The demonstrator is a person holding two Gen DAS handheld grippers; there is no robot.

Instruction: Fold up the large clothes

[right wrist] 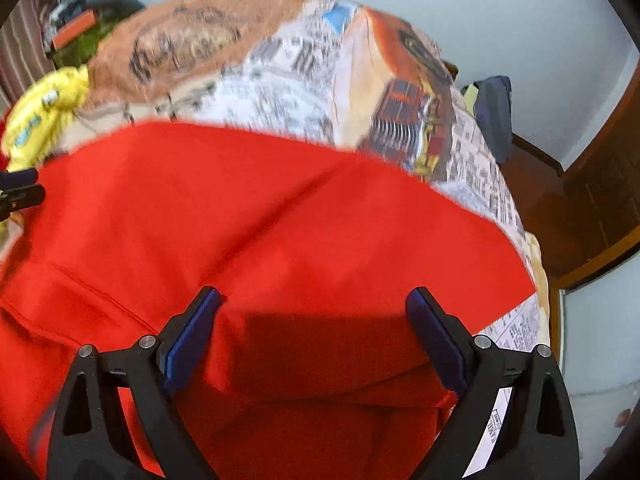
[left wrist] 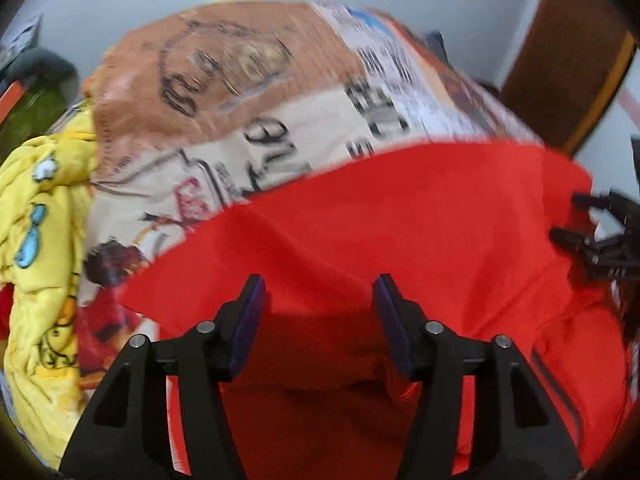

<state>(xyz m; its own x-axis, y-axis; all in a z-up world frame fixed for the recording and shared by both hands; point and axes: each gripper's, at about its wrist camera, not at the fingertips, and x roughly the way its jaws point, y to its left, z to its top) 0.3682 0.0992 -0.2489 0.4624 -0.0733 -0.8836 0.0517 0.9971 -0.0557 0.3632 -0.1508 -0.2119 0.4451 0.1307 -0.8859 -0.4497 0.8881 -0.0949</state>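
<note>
A large red garment point(left wrist: 400, 216) lies spread on a bed with a printed sheet point(left wrist: 224, 92). It also fills the right wrist view point(right wrist: 248, 216). My left gripper point(left wrist: 319, 286) is open just above the red cloth near its near edge, with nothing between its blue pads. My right gripper point(right wrist: 314, 298) is open wider, also low over the red cloth and empty. The right gripper shows at the right edge of the left wrist view point(left wrist: 600, 236). The left gripper's tip shows at the left edge of the right wrist view point(right wrist: 20, 188).
A crumpled yellow cartoon-print blanket point(left wrist: 40, 240) lies left of the garment. A dark blue item point(right wrist: 494, 116) sits at the bed's far right. A brown wooden door point(right wrist: 592, 184) stands right of the bed. Green and orange clutter point(right wrist: 80, 32) lies at the far left corner.
</note>
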